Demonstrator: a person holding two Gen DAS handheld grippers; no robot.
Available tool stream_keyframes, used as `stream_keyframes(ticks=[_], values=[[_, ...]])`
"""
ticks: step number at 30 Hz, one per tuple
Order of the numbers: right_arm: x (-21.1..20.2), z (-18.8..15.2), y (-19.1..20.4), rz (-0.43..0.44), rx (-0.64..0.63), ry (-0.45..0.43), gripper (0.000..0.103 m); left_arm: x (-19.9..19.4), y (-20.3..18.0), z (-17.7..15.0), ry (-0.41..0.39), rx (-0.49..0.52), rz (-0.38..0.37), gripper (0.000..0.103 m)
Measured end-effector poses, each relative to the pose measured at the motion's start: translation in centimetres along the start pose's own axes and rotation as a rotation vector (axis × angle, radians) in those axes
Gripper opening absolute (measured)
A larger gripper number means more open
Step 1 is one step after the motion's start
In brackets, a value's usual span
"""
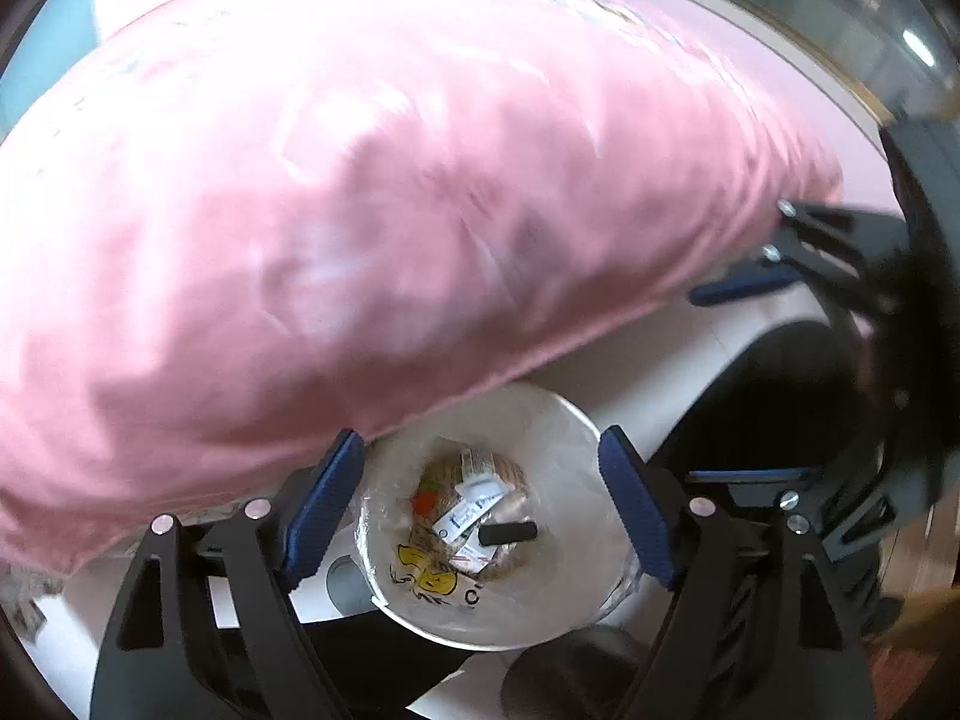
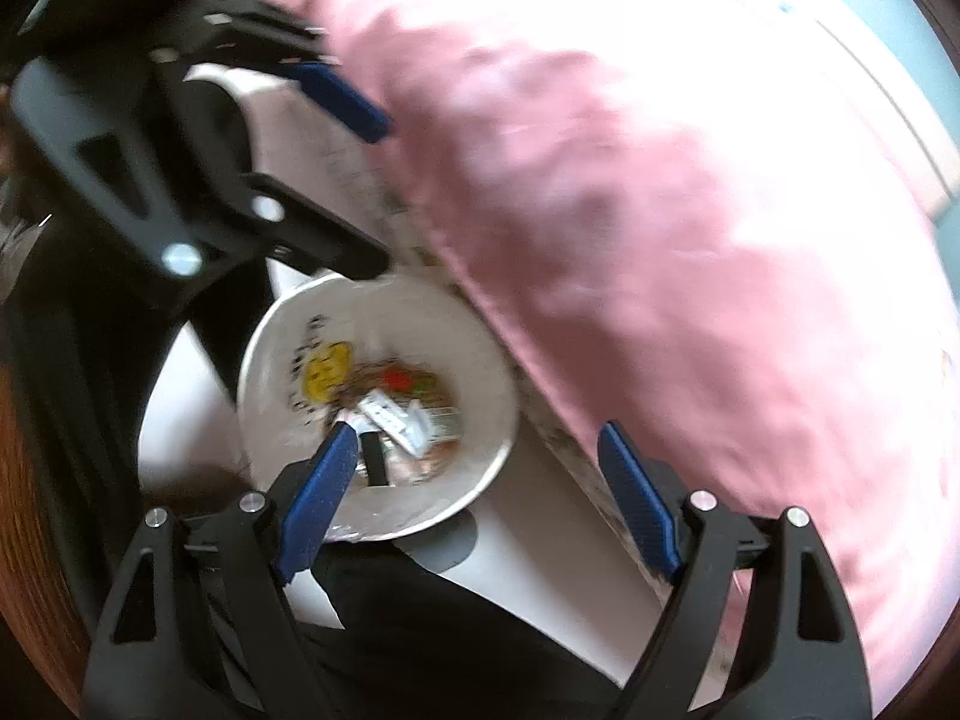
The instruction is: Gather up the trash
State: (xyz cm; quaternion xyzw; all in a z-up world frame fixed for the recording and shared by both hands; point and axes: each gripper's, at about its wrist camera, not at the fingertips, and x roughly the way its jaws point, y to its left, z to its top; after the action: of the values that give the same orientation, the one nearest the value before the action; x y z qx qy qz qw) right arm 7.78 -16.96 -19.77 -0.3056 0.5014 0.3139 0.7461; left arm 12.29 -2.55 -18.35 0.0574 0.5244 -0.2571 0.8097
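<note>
Several wrappers [image 1: 474, 510] and a small black piece [image 1: 507, 533] lie at the bottom of the white bin [image 1: 576, 438] below you, partly under the big pink pillow [image 1: 372, 192], while your left gripper [image 1: 480, 504] and right gripper [image 2: 480, 498] both hang over it with fingers spread, grasping nothing.
</note>
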Motion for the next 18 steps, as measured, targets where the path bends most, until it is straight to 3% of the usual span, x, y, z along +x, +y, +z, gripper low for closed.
stream_keyframes(ticks=[4, 10, 18], values=[[-1.6, 0.5, -0.2, -0.138, 0.112, 0.006, 0.082, -2.2, -0.2, 0.7, -0.044, -0.054, 0.052, 0.089], [-6.2, 1.5, 0.2, -0.303, 0.3, -0.063, 0.082, -6.2, -1.3, 1.4, -0.142, -0.133, 0.138, 0.092], [-13.3, 1.8, -0.2, -0.297, 0.609, -0.199, 0.082, -12.2, -2.9, 1.3, -0.278, -0.236, 0.25, 0.098]])
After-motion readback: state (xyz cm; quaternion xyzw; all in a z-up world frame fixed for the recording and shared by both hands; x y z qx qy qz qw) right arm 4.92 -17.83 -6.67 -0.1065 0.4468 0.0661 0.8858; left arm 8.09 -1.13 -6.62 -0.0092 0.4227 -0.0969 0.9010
